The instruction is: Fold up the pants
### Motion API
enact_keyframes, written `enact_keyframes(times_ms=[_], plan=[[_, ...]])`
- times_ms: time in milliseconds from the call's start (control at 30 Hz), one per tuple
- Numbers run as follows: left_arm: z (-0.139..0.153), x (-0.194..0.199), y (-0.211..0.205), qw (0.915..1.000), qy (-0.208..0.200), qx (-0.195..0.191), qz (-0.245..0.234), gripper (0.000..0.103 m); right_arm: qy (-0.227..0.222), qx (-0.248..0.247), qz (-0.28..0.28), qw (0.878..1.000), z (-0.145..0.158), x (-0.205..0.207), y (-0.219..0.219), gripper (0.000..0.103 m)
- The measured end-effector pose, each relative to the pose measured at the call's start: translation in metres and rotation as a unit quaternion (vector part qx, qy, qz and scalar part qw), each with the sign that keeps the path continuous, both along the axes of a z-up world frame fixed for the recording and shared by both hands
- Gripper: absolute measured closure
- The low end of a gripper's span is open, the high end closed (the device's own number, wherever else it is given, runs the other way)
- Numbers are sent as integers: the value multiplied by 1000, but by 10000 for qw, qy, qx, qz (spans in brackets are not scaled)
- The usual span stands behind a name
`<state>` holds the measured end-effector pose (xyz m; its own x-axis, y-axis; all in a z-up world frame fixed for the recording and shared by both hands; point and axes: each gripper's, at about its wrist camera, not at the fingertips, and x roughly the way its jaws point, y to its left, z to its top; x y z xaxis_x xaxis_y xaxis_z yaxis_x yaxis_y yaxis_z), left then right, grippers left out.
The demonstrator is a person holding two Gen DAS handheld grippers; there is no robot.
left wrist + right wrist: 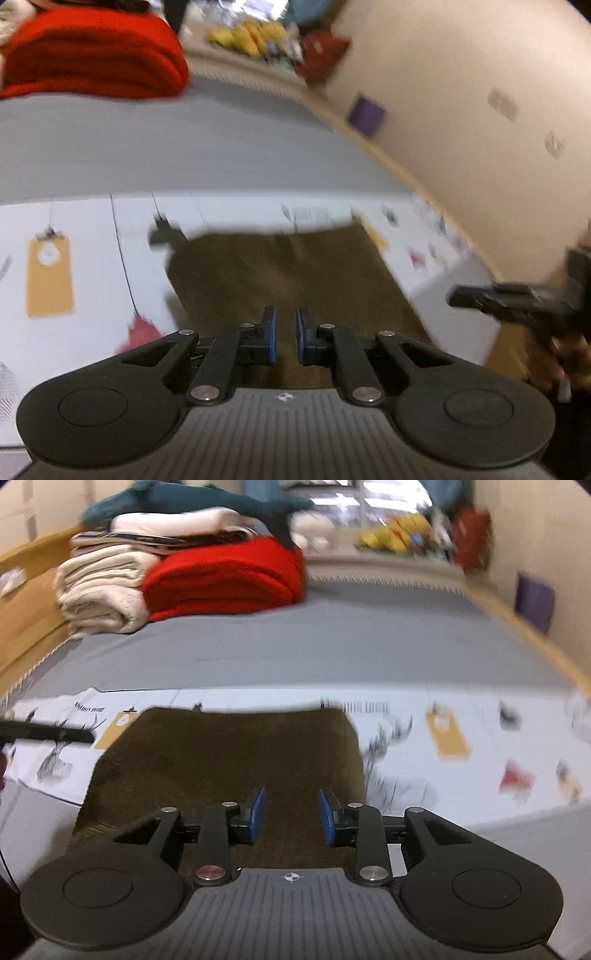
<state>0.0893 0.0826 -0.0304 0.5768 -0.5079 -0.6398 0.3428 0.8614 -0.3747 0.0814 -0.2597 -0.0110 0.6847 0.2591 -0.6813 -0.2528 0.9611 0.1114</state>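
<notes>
1. The pants [225, 760] under my claws are a matt olive-brown cloth with a coarse, nubby weave.
2. My left gripper [286, 334] is matt black plastic with shiny metal pins and blue pads that look rubbery.
3. My right gripper [291, 814] is built the same, with a ribbed grey plastic body.
4. The printed sheet [461, 738] beneath the pants looks like smooth white paper, though blur makes that unsure.
5. The bed cover [332, 646] is smooth, matt grey cloth.
6. The red blanket [225, 579] is thick and fleecy.
7. The bed frame [29, 602] is pale wood.
</notes>
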Motion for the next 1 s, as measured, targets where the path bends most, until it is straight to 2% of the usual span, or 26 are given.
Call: enact_keyframes(times_ms=[100, 167, 200, 233, 267, 333, 367, 467, 567, 600, 633, 667, 733, 767, 833, 1000], plan=[[-30, 9, -8, 9965, 577, 606, -35, 94, 891, 381, -441, 9943, -34, 15, -5, 70], [-47, 16, -11, 9909, 908, 989, 59, 97, 1196, 563, -409, 9904, -45, 22, -2, 70], [-51, 18, -11, 9889, 999, 1092, 119, 97, 1344, 336, -270, 9900, -52, 24, 4, 70], [-54, 22, -9, 9888, 1016, 1087, 147, 97, 1589, -85, -83, 9872, -63, 26, 13, 71], [-52, 24, -9, 9892, 1007, 1051, 161, 97, 1652, -422, 107, 9853, -71, 24, 21, 71], [-44, 28, -9, 9913, 877, 955, 202, 97, 1455, -813, 268, 9857, -70, 20, 33, 70], [-35, 28, -5, 9934, 760, 814, 286, 97, 1374, -859, 342, 9862, -66, 21, 38, 70], [-10, 33, 7, 9967, 206, 296, 724, 95, 1130, -379, 282, 9925, -48, 24, 36, 71], [2, 35, 4, 9948, -293, 89, 976, 95, 687, -179, 51, 9975, -33, 32, 35, 71], [2, 39, -2, 9946, -343, 119, 973, 95, 534, -157, -70, 9984, -30, 36, 35, 71], [-3, 46, -10, 9949, -286, 323, 916, 95, 396, -147, -191, 9989, -27, 40, 36, 71], [-13, 55, -19, 9937, -73, 699, 877, 95, 252, -139, -354, 9990, -24, 46, 35, 70], [-43, 72, -29, 9826, 569, 1505, 929, 90, 100, -90, -626, 9979, -21, 58, 34, 70], [-52, 76, -29, 9776, 761, 1668, 1031, 87, 63, -55, -755, 9971, -21, 66, 31, 70], [-50, 79, -30, 9764, 763, 1656, 1154, 87, 64, -3, -937, 9956, -21, 81, 29, 69], [-45, 82, -28, 9787, 656, 1635, 1051, 85, 296, 91, -1084, 9936, -29, 128, 26, 69]])
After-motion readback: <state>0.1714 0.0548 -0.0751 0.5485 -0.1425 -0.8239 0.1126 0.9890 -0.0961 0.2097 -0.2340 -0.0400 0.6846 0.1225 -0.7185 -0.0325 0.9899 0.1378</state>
